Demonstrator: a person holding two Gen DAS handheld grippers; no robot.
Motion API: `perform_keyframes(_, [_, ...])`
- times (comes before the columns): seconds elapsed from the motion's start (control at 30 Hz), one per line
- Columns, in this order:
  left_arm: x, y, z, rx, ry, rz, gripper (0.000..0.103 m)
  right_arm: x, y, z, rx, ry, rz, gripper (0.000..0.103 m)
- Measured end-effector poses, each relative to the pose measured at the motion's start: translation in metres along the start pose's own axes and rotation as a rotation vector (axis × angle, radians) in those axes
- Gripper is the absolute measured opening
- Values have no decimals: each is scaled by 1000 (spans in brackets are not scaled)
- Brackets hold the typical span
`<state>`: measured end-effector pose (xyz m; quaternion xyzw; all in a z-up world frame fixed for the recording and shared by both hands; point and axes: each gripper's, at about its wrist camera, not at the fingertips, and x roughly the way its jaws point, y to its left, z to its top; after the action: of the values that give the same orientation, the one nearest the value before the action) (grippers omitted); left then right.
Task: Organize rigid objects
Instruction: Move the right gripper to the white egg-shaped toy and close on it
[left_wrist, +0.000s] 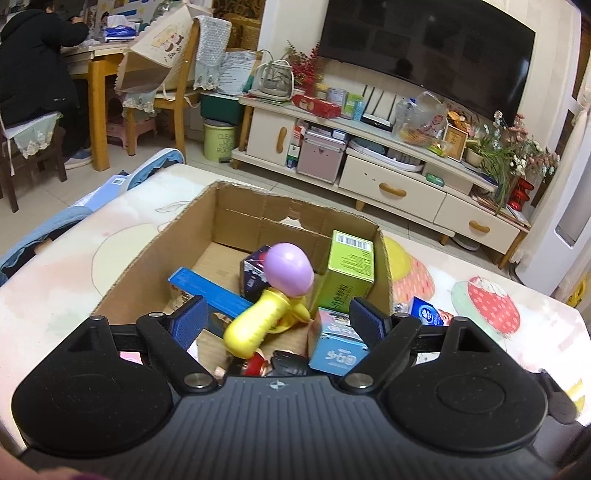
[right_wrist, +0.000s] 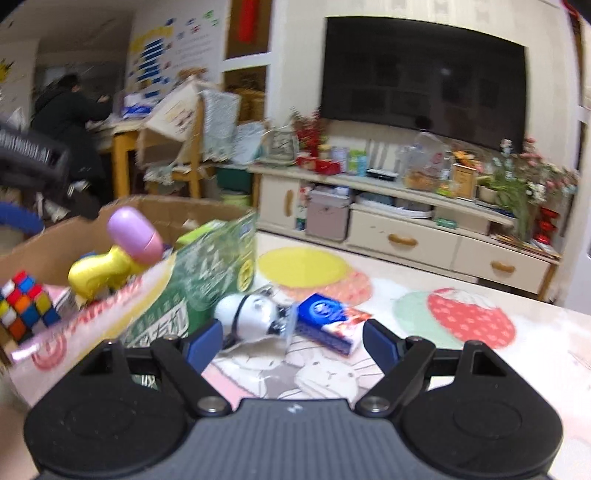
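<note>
The left gripper (left_wrist: 277, 315) is hanging released over the open cardboard box (left_wrist: 236, 218), its blue pads spread wide with nothing pressed between them. Just ahead of and below those pads, a yellow toy with a lilac egg-shaped head (left_wrist: 273, 295) is lying tilted inside the box, on top of the other contents. Around it a long blue box (left_wrist: 207, 291), a dark printed carton (left_wrist: 253, 273), an upright lime-green carton (left_wrist: 349, 269) bearing a barcode label, and a light-blue carton (left_wrist: 338, 347) with white characters that cannot be read are sharing the space. The far left part of the box floor is lying bare.

The right gripper (right_wrist: 291, 341) is standing released low over the worktop (right_wrist: 535, 332), to the right of the box. Between and just beyond its pads, a white ball-shaped toy with black markings (right_wrist: 251, 315) is lying on the worktop, touching or nearly touching a blue packet with a round white emblem (right_wrist: 328, 325); its lettering is too blurred to read. A green printed carton (right_wrist: 210, 277) is leaning at the box's near right corner, and a scrambled colour cube (right_wrist: 26, 306) is sitting at the left. To the right of the packet the worktop, printed with a yellow disc and red strawberries, is running open to its far edge.

On the floor in the left view, a green bin (left_wrist: 218, 140) is reading "CLEAN".
</note>
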<state>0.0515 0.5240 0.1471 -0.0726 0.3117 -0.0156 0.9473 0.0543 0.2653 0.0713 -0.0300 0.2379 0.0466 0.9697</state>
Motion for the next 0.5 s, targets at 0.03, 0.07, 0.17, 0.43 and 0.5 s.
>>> perform_keyframes(0.03, [1,0,0,5,2,-1,103,4,1,-2,4,9,5,83])
perform_keyframes(0.07, [1,-1,0,10,4,-3,103,9,1,-4,11,14,12,83])
perform_keyframes(0.17, [2,1,1,19,9,-13,103,22,5,-7,14,26,28,83])
perform_keyframes(0.43, [5,6,0,28,34,-22,103,46,2,3,-104,22,84,83])
perform_keyframes(0.5, [4,5,-2,28,45,-27,103,49,2,7,-227,13,137,83])
